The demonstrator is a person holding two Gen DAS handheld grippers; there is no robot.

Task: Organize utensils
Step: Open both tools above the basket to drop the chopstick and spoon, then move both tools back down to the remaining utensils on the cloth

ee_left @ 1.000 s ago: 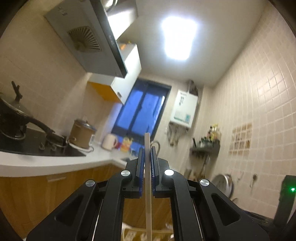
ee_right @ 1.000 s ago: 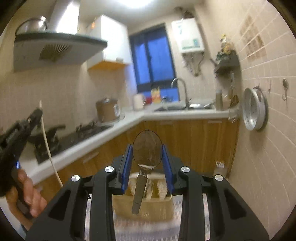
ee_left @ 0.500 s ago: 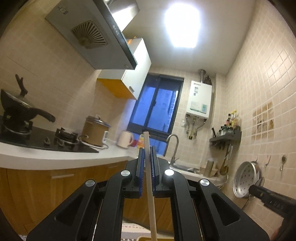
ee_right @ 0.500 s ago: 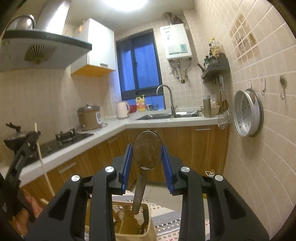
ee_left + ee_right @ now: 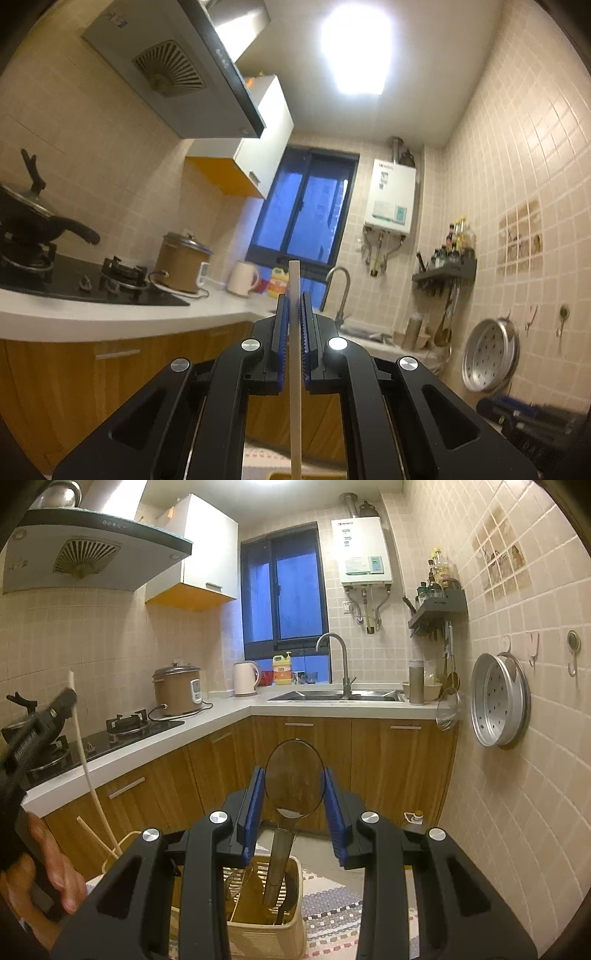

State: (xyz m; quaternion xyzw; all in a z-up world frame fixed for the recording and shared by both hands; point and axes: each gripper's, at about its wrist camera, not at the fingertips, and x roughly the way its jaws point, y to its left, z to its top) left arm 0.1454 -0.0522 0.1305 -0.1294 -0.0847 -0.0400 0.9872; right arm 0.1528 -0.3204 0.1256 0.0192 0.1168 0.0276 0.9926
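The left gripper (image 5: 294,325), black with blue ribbed pads, is clamped on a long pale wooden chopstick (image 5: 295,387). The chopstick's long axis runs close to vertical between the pads: its blunt upper end stands above the fingertips, and its lower part leaves the bottom edge of the left wrist view. In the right wrist view the same chopstick slopes down toward a cream plastic utensil basket (image 5: 258,928). A person's hand (image 5: 55,871) grips the left gripper's handle at the left of that view.

The right gripper (image 5: 294,805), of the same make, has its pads closed against the rim of a round metal spoon bowl (image 5: 294,777). The spoon's long axis is near vertical: bowl uppermost, broad face toward the camera, handle (image 5: 277,864) hanging down and tilted slightly left. The handle's lower end lies over the basket's opening; whether it touches anything inside cannot be told.

The basket stands on a patterned woven mat (image 5: 332,904) and holds several utensils. A second pale chopstick (image 5: 96,838) leans at the basket's left edge.
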